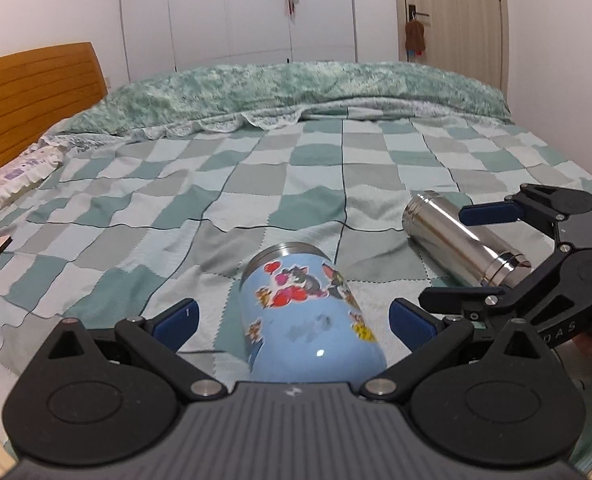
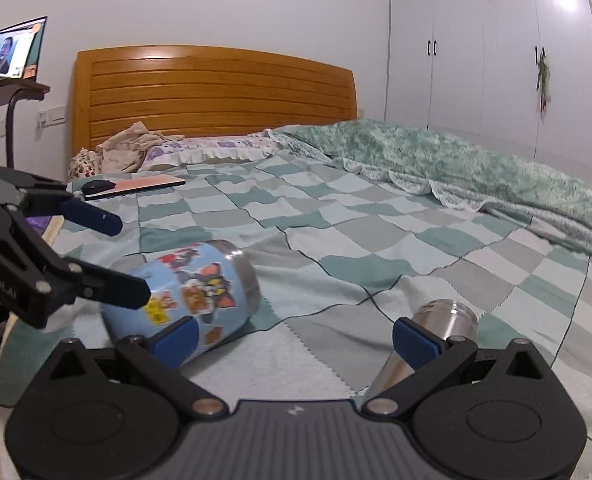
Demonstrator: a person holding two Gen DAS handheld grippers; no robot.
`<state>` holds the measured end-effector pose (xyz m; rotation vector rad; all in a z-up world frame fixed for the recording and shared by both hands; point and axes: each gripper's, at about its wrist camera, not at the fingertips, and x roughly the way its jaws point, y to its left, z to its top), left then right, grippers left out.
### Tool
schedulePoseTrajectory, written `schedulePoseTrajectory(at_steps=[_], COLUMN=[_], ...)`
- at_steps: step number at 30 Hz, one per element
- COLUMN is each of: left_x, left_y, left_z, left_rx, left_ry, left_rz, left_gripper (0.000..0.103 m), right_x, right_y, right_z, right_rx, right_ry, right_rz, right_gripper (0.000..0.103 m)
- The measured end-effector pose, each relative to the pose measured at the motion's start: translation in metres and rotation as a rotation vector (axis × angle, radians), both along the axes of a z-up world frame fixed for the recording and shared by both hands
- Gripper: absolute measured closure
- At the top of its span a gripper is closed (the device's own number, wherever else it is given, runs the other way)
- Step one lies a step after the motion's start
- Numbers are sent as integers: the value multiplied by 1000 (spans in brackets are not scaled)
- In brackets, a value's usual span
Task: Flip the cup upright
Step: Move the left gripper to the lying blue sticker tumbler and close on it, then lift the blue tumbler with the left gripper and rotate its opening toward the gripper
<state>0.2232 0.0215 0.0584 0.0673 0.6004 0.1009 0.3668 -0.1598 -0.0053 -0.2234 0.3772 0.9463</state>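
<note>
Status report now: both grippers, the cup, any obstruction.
Left gripper open, jaws either side of the blue cup. Right gripper open, empty. Cup on its side on the bed. Steel bottle lying nearby, clear of cup.

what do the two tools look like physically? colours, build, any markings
Both match: the left tool and right tool have black linkage arms with silver pivot pins, round black hubs and a ribbed dark grey body with a small white logo. Blue pads tip the fingers. Partial white lettering shows on each tool's side in the other camera. No cables visible.
</note>
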Motion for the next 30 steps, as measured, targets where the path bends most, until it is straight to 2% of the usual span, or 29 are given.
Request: schedulePoseTrajectory(at_steps=[6,9,11,13,15,16,21,30], left_x=[29,42,50,60,67,68,59,1], left_y=[-3,2,8,16,23,25,33,48], left_z=[-10,-16,-21,-26,-30,-31,-28,5], left_rx=[-11,-41,-73,-137,-209,-224,-264,-287], left_ry=[101,157,191,232,273,278,255,157], left_rz=[10,39,66,83,93,102,114,99], left_gripper=[0,0,1,5,15,15,16,18], right_x=[17,21,22,21,18,17,10,-37], right_y=[2,5,7,10,13,14,17,30], right_z=[-7,-9,-10,-12,-13,-13,-11,20], right_rx=[-18,-46,-55,-78,-94,-99,-121,-146], right_ry=[16,-3,-8,-33,-51,-55,-72,-124], right_rz=[5,8,13,10,5,6,2,0], right_gripper=[0,0,0,0,0,0,0,0])
